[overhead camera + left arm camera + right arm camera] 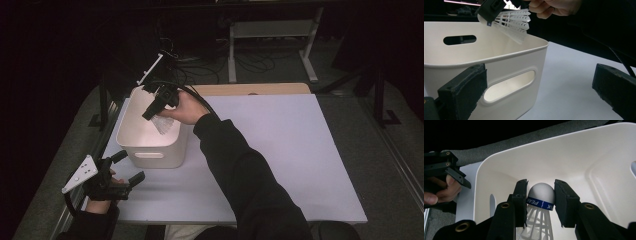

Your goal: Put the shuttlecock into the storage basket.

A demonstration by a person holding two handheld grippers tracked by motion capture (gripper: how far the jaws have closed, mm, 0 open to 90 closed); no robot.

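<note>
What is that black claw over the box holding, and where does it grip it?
The right gripper holds a shuttlecock by its rounded cork head, above the bin. The left gripper holds nothing.

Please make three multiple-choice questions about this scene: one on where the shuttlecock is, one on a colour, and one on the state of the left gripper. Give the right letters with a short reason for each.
1. Where is the shuttlecock?
A. Lying on the table
B. Held over the white bin by the right gripper
C. Between the left gripper's jaws

2. What colour is the band around the shuttlecock's cork?
A. Red
B. Green
C. Blue

3. How does the left gripper stand?
A. Open and empty
B. Shut on the bin's handle
C. Shut on the shuttlecock

Answers:
1. B: the right gripper view shows the jaws clamping the cork above the bin's inside.
2. C: a blue band with white letters circles the cork.
3. A: the left gripper view shows its jaws wide apart with nothing between them, beside the bin.
</note>
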